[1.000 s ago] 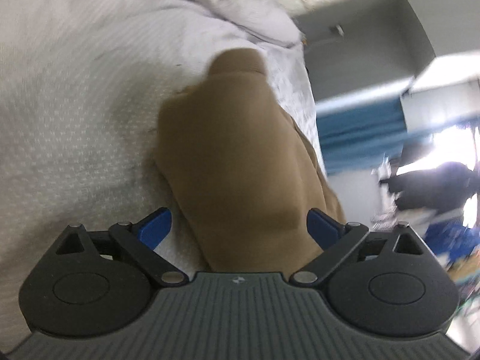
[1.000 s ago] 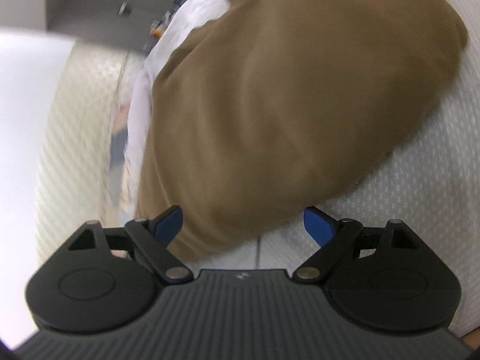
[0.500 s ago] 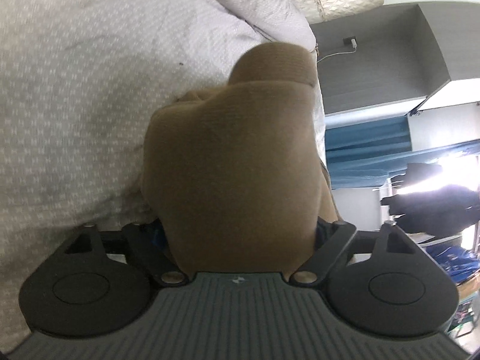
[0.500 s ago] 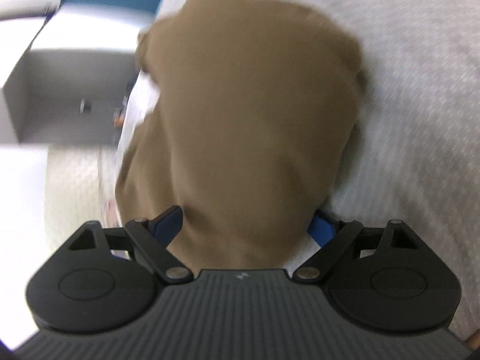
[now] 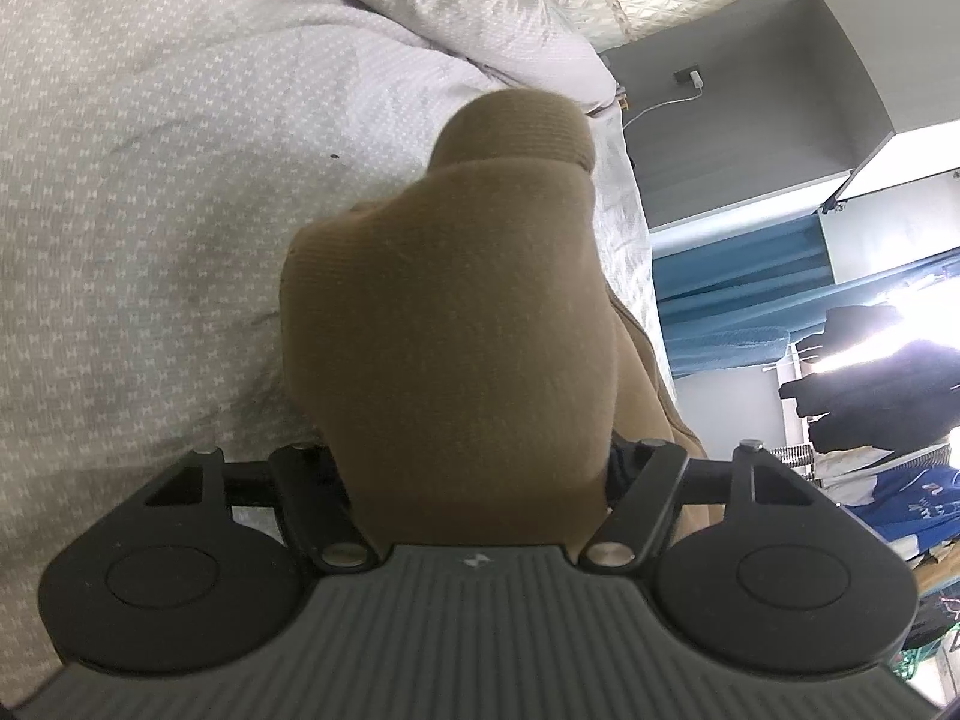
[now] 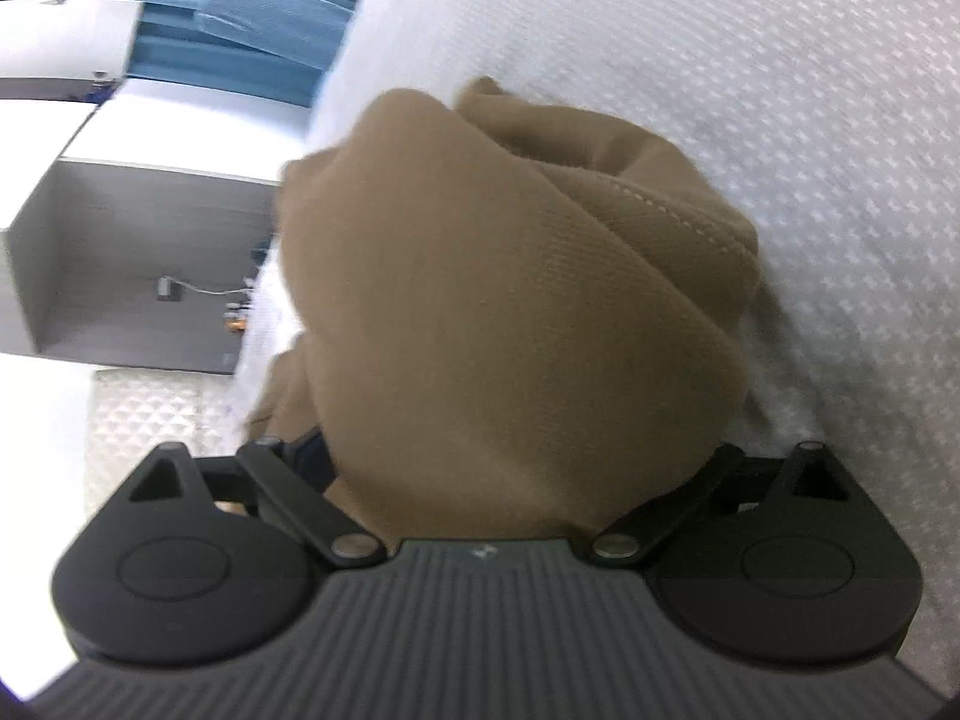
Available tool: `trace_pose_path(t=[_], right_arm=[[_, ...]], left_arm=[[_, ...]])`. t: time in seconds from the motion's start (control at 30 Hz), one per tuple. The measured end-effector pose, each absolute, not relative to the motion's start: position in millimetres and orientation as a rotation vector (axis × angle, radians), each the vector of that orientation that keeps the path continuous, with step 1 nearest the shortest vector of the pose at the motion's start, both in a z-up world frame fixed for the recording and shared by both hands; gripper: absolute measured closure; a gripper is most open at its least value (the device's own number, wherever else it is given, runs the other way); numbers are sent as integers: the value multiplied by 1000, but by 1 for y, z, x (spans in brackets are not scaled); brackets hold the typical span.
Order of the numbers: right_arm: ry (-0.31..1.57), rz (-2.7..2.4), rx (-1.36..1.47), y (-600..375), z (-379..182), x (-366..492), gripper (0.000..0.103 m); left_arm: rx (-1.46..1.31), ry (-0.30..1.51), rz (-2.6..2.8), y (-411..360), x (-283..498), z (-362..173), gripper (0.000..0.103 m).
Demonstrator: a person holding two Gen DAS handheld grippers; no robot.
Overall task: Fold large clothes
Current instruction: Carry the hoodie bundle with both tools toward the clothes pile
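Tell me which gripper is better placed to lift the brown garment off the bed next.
Probably left. On the left gripper the jaws have just been closing on the brown garment bunched between them; on the right gripper they have just been opening, cloth between them too.

hidden: both tools' fingertips, under brown garment (image 5: 456, 324) | right view blurred

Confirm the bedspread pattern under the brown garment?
Pale grey bedspread with tiny white repeating motifs; clearest in the left wrist view.
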State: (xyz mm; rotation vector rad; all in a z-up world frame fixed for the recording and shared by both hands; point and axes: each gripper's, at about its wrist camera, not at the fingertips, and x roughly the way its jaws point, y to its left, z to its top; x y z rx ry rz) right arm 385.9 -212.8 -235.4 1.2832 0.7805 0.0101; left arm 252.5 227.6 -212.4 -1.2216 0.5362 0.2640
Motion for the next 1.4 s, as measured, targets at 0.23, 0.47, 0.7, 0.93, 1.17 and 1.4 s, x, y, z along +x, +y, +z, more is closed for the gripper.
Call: trace_pose_path(t=[0.23,0.47,0.7,0.93,1.17,1.4], right_arm=[[659,171,1221,-207,-213,391,3],[849,53,1207,-203,-255,417,5],[793,67,1154,-192,-243,427,5],[684,139,869,-169,-200,426,35],[580,218,797,-168,-169,413,41],[533,277,788,-181,-144,368,42]], left_arm=[[-1275,533,251,238,251,-221,28],[-1256,537,247,239,253,-221,28],[-1244,544,237,239,257,-225,25],[-1192,538,251,235,258,-214,31],[-1162,525,231,236,256,-202,36],[-1146,542,174,241,243,-179,36]])
